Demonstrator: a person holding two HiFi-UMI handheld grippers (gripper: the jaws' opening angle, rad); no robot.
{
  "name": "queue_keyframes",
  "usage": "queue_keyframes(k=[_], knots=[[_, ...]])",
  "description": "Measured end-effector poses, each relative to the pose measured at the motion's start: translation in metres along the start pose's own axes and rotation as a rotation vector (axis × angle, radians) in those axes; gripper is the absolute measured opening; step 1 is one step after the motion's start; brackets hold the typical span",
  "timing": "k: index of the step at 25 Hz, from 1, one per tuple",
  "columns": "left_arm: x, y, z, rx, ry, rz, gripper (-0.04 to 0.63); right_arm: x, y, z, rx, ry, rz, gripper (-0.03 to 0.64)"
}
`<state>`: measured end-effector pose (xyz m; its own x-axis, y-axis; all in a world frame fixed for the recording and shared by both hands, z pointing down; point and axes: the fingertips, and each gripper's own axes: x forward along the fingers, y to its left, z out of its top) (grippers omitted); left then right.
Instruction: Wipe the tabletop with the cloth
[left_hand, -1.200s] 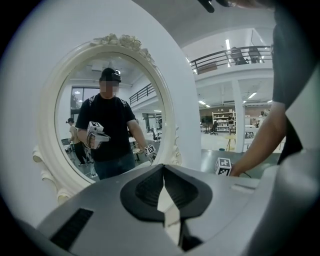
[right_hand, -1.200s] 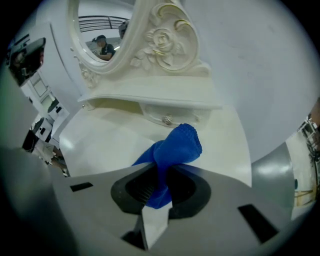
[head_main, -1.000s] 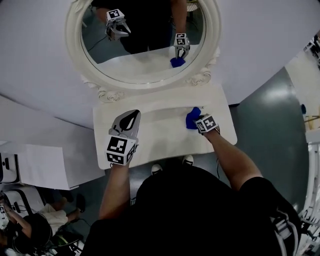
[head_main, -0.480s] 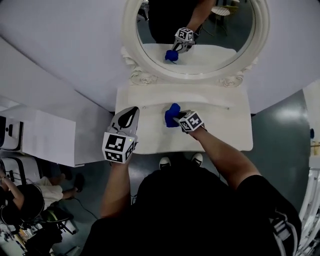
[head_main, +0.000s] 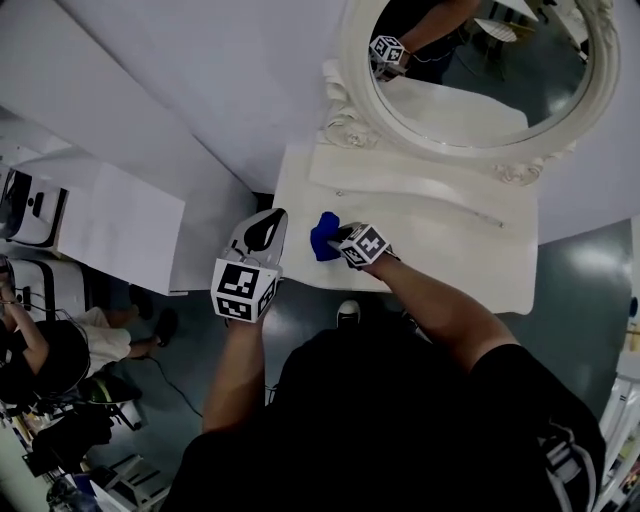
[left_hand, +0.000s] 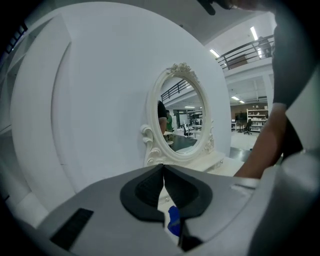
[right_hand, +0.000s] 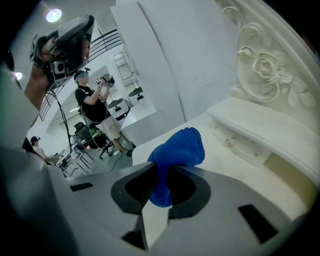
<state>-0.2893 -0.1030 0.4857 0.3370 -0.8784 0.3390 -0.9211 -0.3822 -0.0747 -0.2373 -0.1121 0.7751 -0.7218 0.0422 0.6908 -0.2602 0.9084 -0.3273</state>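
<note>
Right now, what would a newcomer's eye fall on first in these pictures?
The bright blue cloth stands out, pinched in the right gripper at the front left corner of the white tabletop. Behind it stands a large oval mirror in an ornate white frame, reflecting that gripper. The left gripper is shut and empty, held just off the tabletop's left edge.

Small blue cloth (head_main: 323, 236), bunched into a wad, pinched between the right gripper's (right_hand: 161, 175) jaws, at the front left corner of the white, bare tabletop (head_main: 440, 250)
</note>
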Motion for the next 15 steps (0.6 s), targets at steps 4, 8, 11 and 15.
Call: queue_keyframes(k=[4, 8, 11, 15], knots=[[-0.012, 0.012, -0.012, -0.005, 0.012, 0.008, 0.012, 0.033, 0.029, 0.006, -0.063, 0.045, 0.052, 0.049], [-0.019, 0.021, -0.021, -0.009, 0.024, 0.009, 0.012, 0.061, 0.047, -0.002, -0.091, 0.095, 0.086, 0.049], [-0.021, 0.024, -0.024, -0.012, 0.029, 0.007, 0.012, 0.074, 0.049, -0.015, -0.088, 0.13, 0.086, 0.049], [-0.02, 0.024, -0.027, -0.013, 0.035, 0.004, 0.012, 0.077, 0.039, -0.032, -0.066, 0.162, 0.06, 0.049]])
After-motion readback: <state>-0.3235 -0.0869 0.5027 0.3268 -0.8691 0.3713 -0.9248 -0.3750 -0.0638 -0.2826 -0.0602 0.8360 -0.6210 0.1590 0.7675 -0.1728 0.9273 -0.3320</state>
